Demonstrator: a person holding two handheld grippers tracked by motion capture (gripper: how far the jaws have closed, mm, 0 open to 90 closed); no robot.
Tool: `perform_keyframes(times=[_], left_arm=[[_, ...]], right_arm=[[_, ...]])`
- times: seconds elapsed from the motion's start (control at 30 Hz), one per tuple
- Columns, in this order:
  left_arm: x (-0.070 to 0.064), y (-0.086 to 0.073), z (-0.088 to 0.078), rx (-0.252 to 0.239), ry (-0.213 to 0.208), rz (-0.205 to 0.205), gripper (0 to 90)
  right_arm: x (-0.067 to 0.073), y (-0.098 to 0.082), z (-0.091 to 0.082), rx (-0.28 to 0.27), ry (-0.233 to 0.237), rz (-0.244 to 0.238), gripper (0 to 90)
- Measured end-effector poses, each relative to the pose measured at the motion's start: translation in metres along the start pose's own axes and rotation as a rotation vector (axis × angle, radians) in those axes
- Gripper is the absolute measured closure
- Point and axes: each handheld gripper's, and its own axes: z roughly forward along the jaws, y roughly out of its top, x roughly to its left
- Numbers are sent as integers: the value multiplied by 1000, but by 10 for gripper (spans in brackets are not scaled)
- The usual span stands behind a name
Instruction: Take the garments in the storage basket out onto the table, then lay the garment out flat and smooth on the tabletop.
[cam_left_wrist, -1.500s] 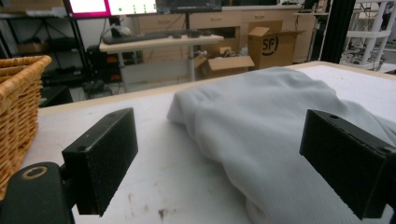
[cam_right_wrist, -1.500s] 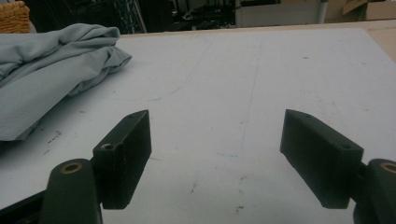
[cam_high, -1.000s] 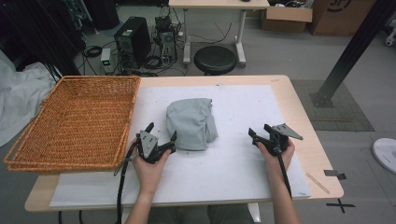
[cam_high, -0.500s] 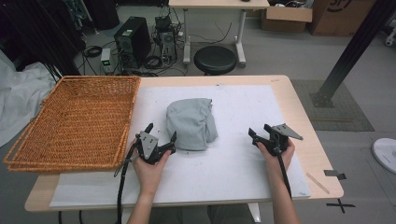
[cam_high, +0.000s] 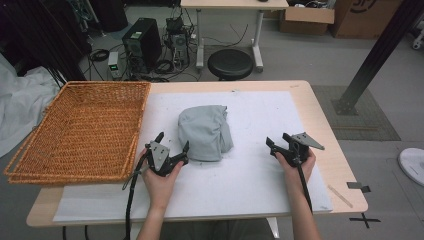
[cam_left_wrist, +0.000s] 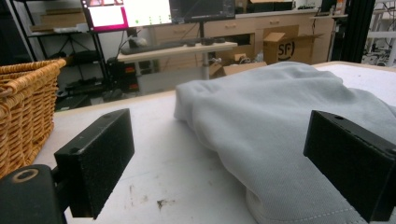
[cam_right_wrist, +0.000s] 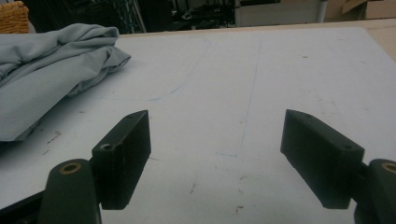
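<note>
A bunched grey cloth (cam_high: 205, 132) lies on the white mat (cam_high: 260, 185) at the table's middle. My left gripper (cam_high: 173, 142) rests just at the cloth's near left edge, jaws wide apart with nothing between them. In the left gripper view the cloth (cam_left_wrist: 280, 116) spreads ahead and to the right, beyond the left gripper (cam_left_wrist: 233, 163). My right gripper (cam_high: 278, 141) sits on the mat well to the right of the cloth, open and empty. The right gripper view has the cloth (cam_right_wrist: 51, 70) at far left and bare mat between the jaws of the right gripper (cam_right_wrist: 217, 158).
A large wicker basket (cam_high: 75, 130) stands on the table's left side, its wall (cam_left_wrist: 23, 107) close to my left gripper. Beyond the table's far edge are a black stool (cam_high: 230, 64), a computer tower (cam_high: 142, 45) and cables on the floor.
</note>
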Motion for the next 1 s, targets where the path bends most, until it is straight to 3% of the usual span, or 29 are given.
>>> perform_keyframes(times=[0.4, 0.63, 1.0], left_arm=[[-2, 0, -1, 6, -13, -6, 113], [-21, 5, 1, 42, -124, 6, 140], [-61, 17, 13, 38, -232, 62, 136]], right_arm=[[-1, 0, 0, 0, 3, 5, 244], [-1, 0, 0, -3, 3, 10, 244], [-1, 0, 0, -6, 7, 10, 243]])
